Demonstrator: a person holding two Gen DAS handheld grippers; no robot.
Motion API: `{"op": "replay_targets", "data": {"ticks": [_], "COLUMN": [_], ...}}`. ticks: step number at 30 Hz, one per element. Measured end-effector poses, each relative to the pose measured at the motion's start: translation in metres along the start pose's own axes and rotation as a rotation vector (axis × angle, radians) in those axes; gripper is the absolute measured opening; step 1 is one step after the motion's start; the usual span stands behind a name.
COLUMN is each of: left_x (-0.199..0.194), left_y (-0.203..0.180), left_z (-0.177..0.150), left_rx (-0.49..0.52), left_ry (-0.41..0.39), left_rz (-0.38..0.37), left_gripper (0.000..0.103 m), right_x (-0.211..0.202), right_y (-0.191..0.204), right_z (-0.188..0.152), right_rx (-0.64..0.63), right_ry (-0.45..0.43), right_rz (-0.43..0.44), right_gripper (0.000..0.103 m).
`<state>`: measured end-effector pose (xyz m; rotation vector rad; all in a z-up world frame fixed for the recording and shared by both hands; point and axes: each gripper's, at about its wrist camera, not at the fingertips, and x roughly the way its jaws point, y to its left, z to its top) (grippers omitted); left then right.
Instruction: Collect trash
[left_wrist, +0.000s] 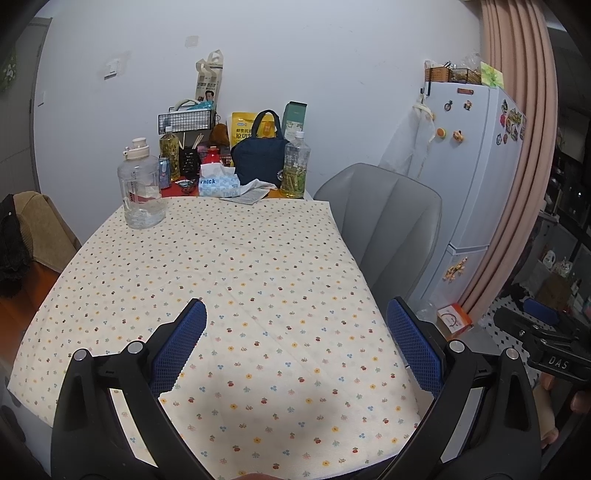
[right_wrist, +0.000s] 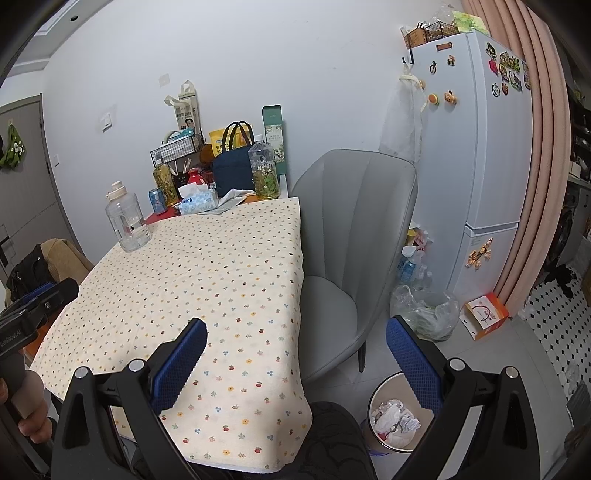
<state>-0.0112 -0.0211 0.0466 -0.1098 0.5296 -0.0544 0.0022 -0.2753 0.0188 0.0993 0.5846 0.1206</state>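
Both tools, the left tool (left_wrist: 295, 328) and right tool (right_wrist: 295, 347), gape wide and empty over the counter (left_wrist: 221, 266). Crumpled wrappers (left_wrist: 251, 192) lie at upper centre, touching the tissue box (left_wrist: 218, 184); a careless reach could topple the bottle (left_wrist: 294, 166). The bin (right_wrist: 397, 413) sits lower right.

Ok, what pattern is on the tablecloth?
Cream tablecloth dotted with small multicoloured flowers and cherries, clearest in the left wrist view.

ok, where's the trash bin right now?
The trash bin shows only in the right wrist view, on the floor at lower right, just past the table's near right corner and in front of the grey chair, with crumpled paper inside.
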Motion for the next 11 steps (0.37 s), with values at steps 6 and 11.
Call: {"op": "replay_targets", "data": {"ticks": [6, 11], "left_x": [0.002, 0.011], "left_y": [-0.002, 0.007], "left_z": [-0.002, -0.007], "left_rx": [0.007, -0.012], "left_ry": [0.009, 0.024], "left_rz": [-0.011, -0.003], "left_gripper": [0.097, 0.097], "right_x": [0.002, 0.017], "right_y": [0.001, 0.001], "right_z": [-0.002, -0.004], "right_rx": [-0.005, 0.003], "right_ry": [0.001, 0.023], "right_rz": [0.0, 0.011], "right_gripper": [0.095, 0.095]}}
